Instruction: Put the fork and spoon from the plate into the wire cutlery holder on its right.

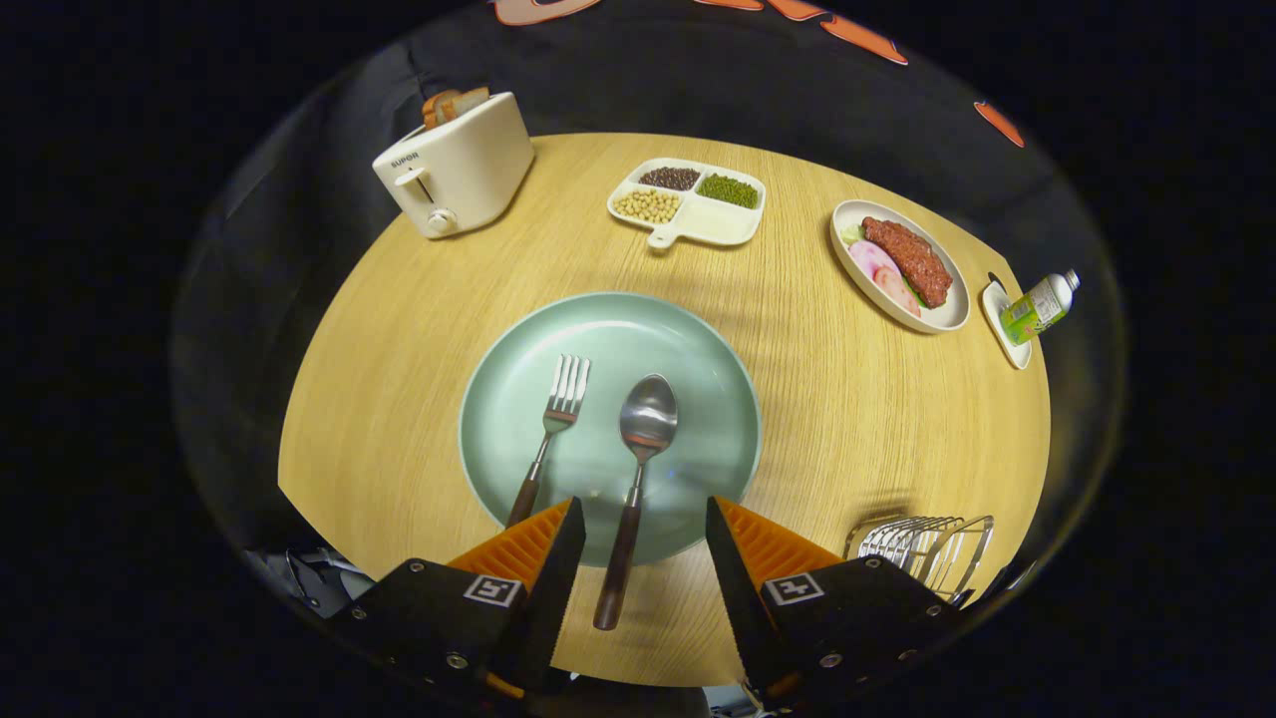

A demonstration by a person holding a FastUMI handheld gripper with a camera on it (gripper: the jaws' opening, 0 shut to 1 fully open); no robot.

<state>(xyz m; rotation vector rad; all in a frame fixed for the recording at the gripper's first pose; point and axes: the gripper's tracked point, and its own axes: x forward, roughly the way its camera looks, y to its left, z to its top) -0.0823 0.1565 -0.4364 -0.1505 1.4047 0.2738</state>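
The gripper hangs over the near edge of the round pale wooden table with its two fingers spread wide apart and nothing pressed between them. A round pale green plate sits on the table just ahead of the fingers, its near rim reaching in between the fingertips. On the plate lies a steel spoon with a dark wooden handle, bowl pointing away; its handle runs back over the plate's near rim and ends in the open gap between the two fingers, closer to the left one, touching neither. Beside it, to the left, lies a steel fork with a dark wooden handle, tines pointing away, and the end of its handle passes behind the left fingertip. The silver wire cutlery holder stands at the table's near right edge, right of the plate and just beyond the right finger. Towards the far edge stand a cream toaster holding bread slices, a white divided tray of beans, and an oval white dish of meat and sliced vegetables; a small green-labelled bottle lies at the right edge
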